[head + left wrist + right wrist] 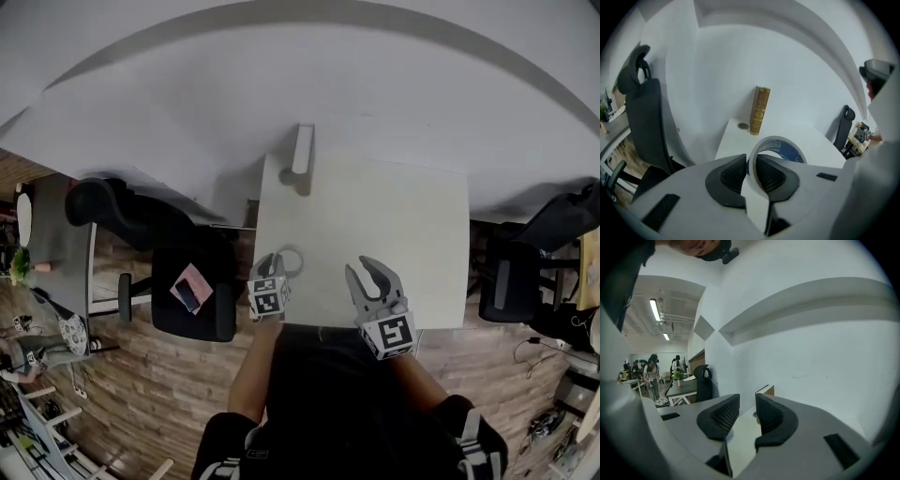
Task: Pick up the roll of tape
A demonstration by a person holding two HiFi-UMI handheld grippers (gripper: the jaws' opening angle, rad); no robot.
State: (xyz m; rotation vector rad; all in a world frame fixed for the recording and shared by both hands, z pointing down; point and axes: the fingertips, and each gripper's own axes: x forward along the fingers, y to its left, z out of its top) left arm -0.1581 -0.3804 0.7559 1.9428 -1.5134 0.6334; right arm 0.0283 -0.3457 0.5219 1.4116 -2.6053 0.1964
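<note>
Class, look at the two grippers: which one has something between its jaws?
The left gripper: its jaws pinch the roll of tape; the right gripper has parted, empty jaws.

Upright book (760, 110) at white table's (403, 225) far edge; black chair (640, 122) left.

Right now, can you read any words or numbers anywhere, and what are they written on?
Nothing is clear enough to quote.
On the roll of tape: white print on its blue inner label, too blurred to read.
On the book: gold marks on the spine, too small to read.
On the marker cubes: black-and-white square patterns, no words.
</note>
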